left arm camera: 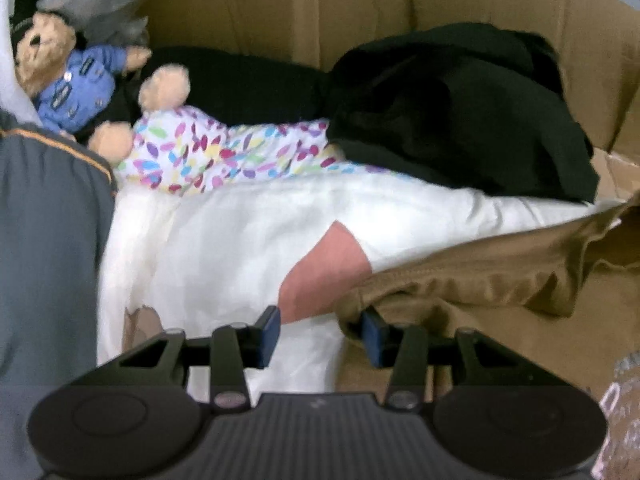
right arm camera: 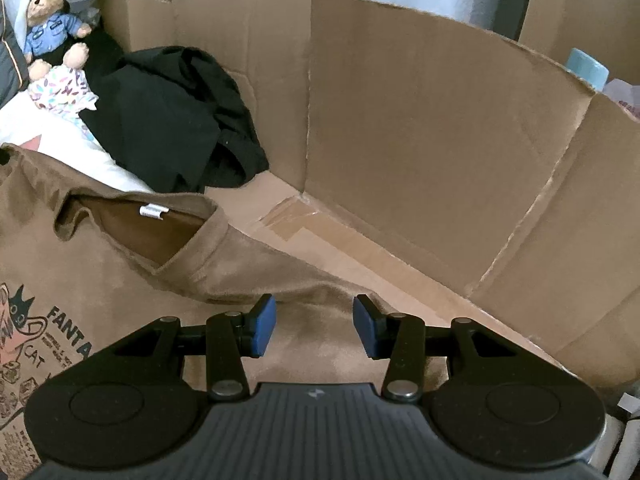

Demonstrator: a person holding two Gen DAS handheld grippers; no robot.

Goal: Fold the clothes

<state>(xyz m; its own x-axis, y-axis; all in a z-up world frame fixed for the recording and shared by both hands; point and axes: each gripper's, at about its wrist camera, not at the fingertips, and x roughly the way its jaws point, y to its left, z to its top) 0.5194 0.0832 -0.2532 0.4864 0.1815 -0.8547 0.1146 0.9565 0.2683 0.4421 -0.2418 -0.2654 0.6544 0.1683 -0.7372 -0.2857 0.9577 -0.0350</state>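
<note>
- Far-left corner of the cardboard box [right arm camera: 400, 120]: a teddy bear [right arm camera: 46, 24] in a blue shirt sits by a speckled cloth [left arm camera: 208, 148]; a black garment [right arm camera: 168, 116] lies heaped against the back wall.
- Left gripper [left arm camera: 320, 334]: jaws apart, nothing clamped; the right pad sits at the brown T-shirt's [right arm camera: 120, 264] bunched edge, above a white garment [left arm camera: 240, 240].
- The brown T-shirt lies spread across the box floor, printed side up, collar [right arm camera: 136, 220] open toward the back wall.
- Right gripper [right arm camera: 315, 326]: jaws apart, over the shirt's right shoulder, no cloth between the pads.
- Assessment: the shirt appears light, soft and limp; it will sag and crease. Pinching at the shoulder seams or hem corners is advisable.
</note>
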